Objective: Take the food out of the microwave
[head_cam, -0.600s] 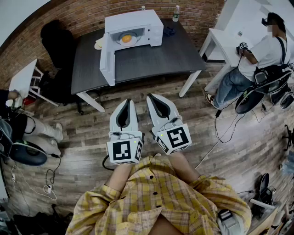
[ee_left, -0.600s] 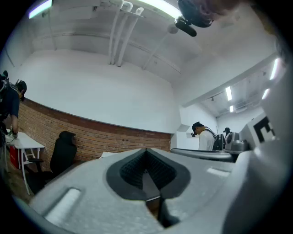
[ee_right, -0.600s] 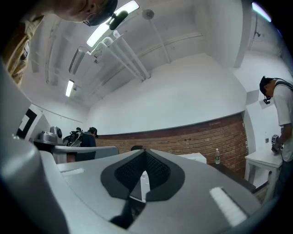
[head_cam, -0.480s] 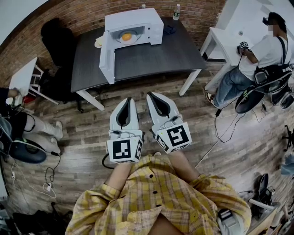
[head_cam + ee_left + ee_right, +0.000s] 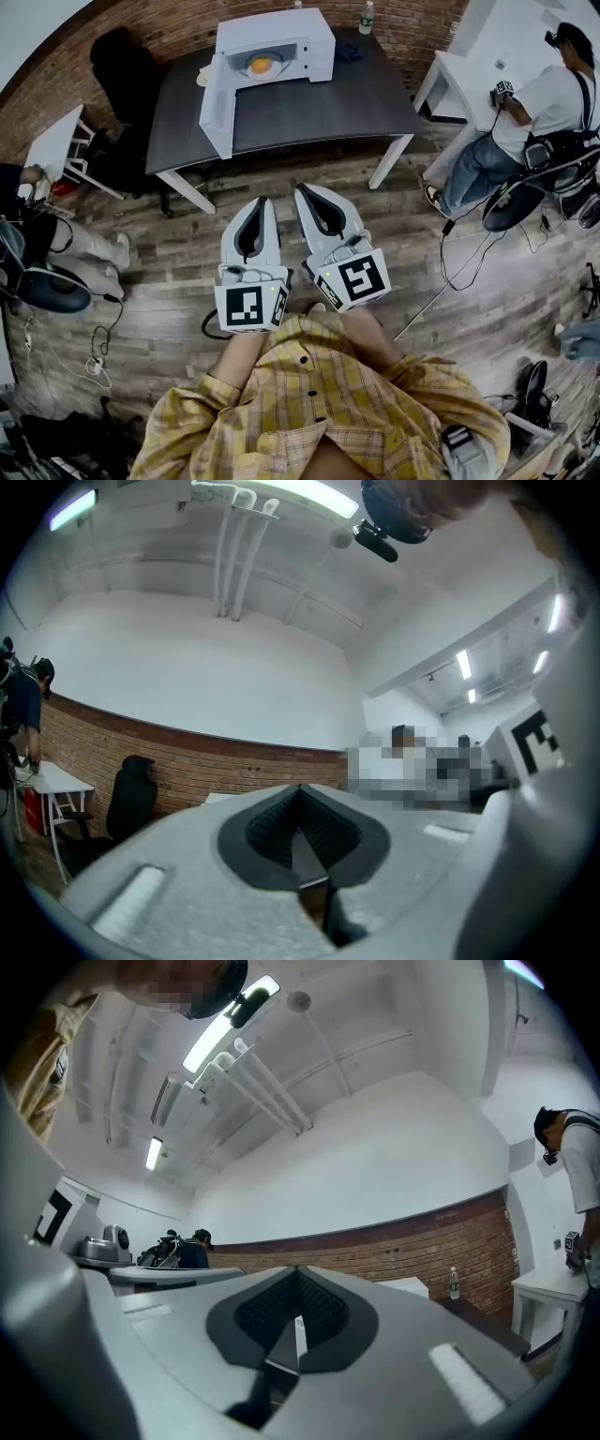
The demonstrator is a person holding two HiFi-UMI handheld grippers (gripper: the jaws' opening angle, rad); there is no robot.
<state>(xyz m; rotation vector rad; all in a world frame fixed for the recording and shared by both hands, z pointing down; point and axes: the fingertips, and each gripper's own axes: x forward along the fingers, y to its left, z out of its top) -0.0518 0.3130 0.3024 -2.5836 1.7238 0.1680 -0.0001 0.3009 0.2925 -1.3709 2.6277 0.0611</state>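
A white microwave [image 5: 281, 42] stands at the back of a dark table [image 5: 309, 103], its door [image 5: 214, 108] swung open to the left. Inside lies a plate with yellow-orange food [image 5: 262, 65]. Both grippers are held close to my body, over the wooden floor and well short of the table. The left gripper [image 5: 263, 201] is shut with nothing in it, and its jaws meet in the left gripper view [image 5: 300, 791]. Beside it the right gripper [image 5: 301, 190] is shut and empty too [image 5: 298, 1274]. Both point level toward the brick wall.
A bottle [image 5: 366, 17] stands behind the microwave. A black chair [image 5: 120, 70] is left of the table and a small white table [image 5: 58, 150] further left. A person [image 5: 548, 98] sits at a white desk on the right. Cables [image 5: 464, 262] trail over the floor.
The table and microwave sit slightly higher in the head view. Both grippers stay side by side and shut, shifted only a little.
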